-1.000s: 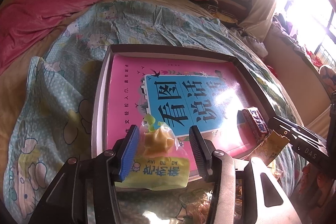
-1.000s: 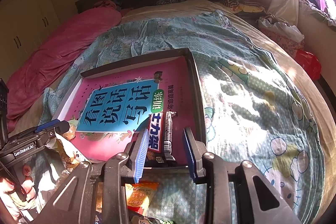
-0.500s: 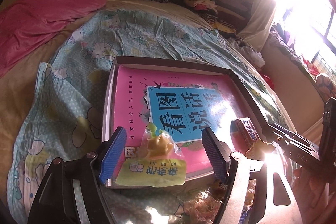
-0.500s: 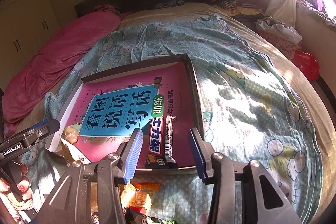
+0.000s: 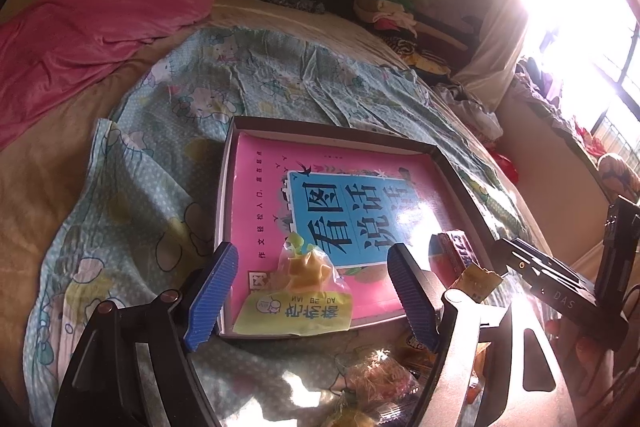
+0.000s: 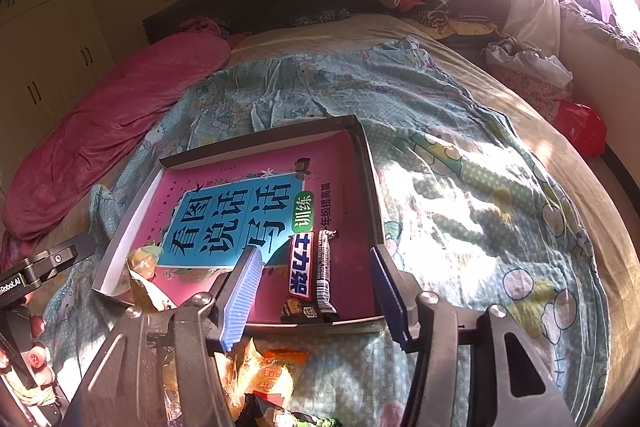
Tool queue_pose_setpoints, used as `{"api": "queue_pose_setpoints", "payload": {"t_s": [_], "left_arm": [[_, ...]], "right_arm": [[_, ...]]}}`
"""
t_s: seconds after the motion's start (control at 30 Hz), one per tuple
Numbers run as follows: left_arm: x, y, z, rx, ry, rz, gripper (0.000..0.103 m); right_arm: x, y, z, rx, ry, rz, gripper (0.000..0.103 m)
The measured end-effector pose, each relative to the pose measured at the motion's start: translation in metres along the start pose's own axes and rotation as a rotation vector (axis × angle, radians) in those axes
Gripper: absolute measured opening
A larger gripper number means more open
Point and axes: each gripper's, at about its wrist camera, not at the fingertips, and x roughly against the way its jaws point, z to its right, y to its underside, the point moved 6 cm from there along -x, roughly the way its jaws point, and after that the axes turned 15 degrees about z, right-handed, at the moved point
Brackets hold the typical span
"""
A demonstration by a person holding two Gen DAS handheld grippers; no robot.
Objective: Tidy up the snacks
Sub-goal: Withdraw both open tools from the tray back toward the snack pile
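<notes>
A shallow dark box [image 5: 222, 187] lies on the bed with a pink and blue book [image 5: 260, 195] flat inside it. A yellow snack bag [image 5: 296, 299] rests on the book at the box's near left corner. It sits between the pads of my left gripper [image 5: 312, 247], whose jaws are opening and touch nothing. In the right wrist view a wrapped chocolate bar [image 6: 310, 275] lies at the box's [image 6: 368, 179] near right. My right gripper [image 6: 315, 251] straddles the bar, its jaws opening with gaps on both sides.
Loose snack packets [image 5: 380, 379] [image 6: 276, 371] lie on the patterned sheet just in front of the box. A pink blanket [image 5: 100, 15] runs along the left, piled clothes [image 5: 392, 11] sit at the headboard, and a red bag [image 6: 580, 127] lies by the bed's right edge.
Both pairs of jaws have spread apart, letting go of the yellow bag and the chocolate bar, which stay in the box. The left gripper has drawn back and up a little.
</notes>
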Motion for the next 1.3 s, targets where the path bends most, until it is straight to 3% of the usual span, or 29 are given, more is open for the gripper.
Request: {"api": "queue_pose_setpoints", "payload": {"t_s": [1.3], "left_arm": [[0.054,-0.004,0.012,-0.038,-0.017,0.07,0.079]], "right_arm": [[0.046,-0.016,-0.006,-0.001,-0.067,0.104,0.065]]}}
